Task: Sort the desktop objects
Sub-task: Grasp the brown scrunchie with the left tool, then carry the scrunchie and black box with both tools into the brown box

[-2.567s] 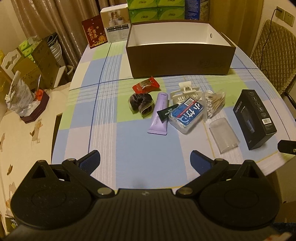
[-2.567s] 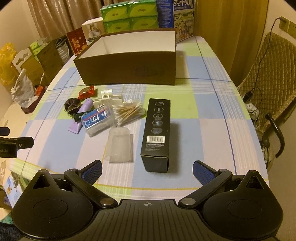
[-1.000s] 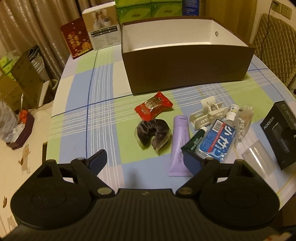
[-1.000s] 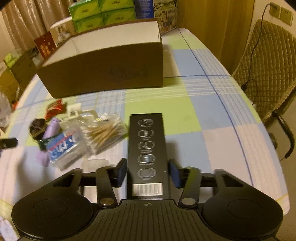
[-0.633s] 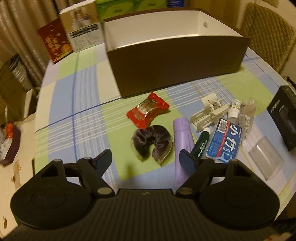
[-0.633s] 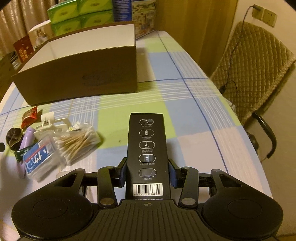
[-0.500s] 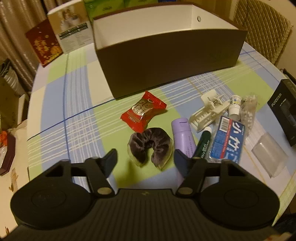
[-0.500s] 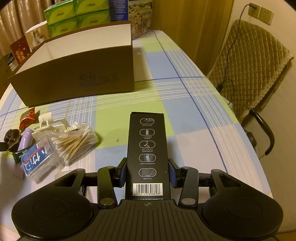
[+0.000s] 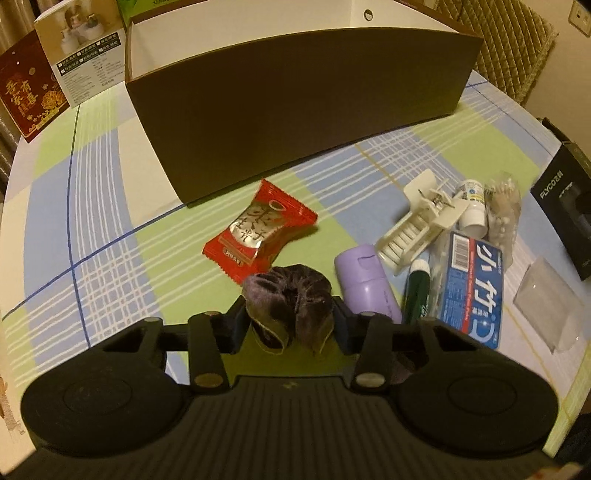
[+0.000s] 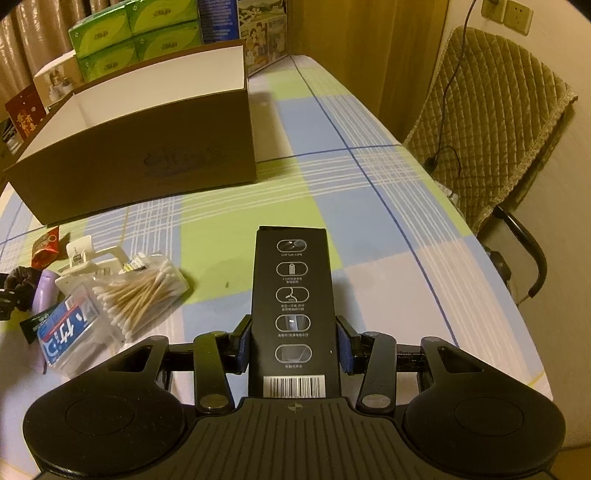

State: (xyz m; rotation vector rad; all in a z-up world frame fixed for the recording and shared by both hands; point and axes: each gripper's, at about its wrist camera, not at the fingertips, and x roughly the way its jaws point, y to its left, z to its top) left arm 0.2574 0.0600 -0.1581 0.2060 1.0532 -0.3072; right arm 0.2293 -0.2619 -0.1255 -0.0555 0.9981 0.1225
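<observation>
A dark velvet scrunchie (image 9: 288, 295) lies on the checked tablecloth, and my left gripper (image 9: 290, 325) is closing its jaws on it, both pads touching its sides. Around it are a red snack packet (image 9: 258, 229), a purple tube (image 9: 365, 280), a white hair clip (image 9: 417, 225) and a blue floss box (image 9: 472, 288). My right gripper (image 10: 293, 343) is shut on a long black product box (image 10: 291, 280), gripped near its barcode end. The open brown cardboard box (image 10: 140, 155) stands behind, white inside.
A pack of cotton swabs (image 10: 140, 291) and a clear plastic case (image 9: 546, 306) lie among the clutter. Green tissue boxes (image 10: 136, 33) and a red card (image 9: 26, 96) stand at the table's back. A quilted chair (image 10: 491, 122) is past the right edge.
My left gripper came down and forward over the scrunchie and its jaws narrowed from wide apart until they touch it. The right gripper stayed shut on the black box, hardly moving.
</observation>
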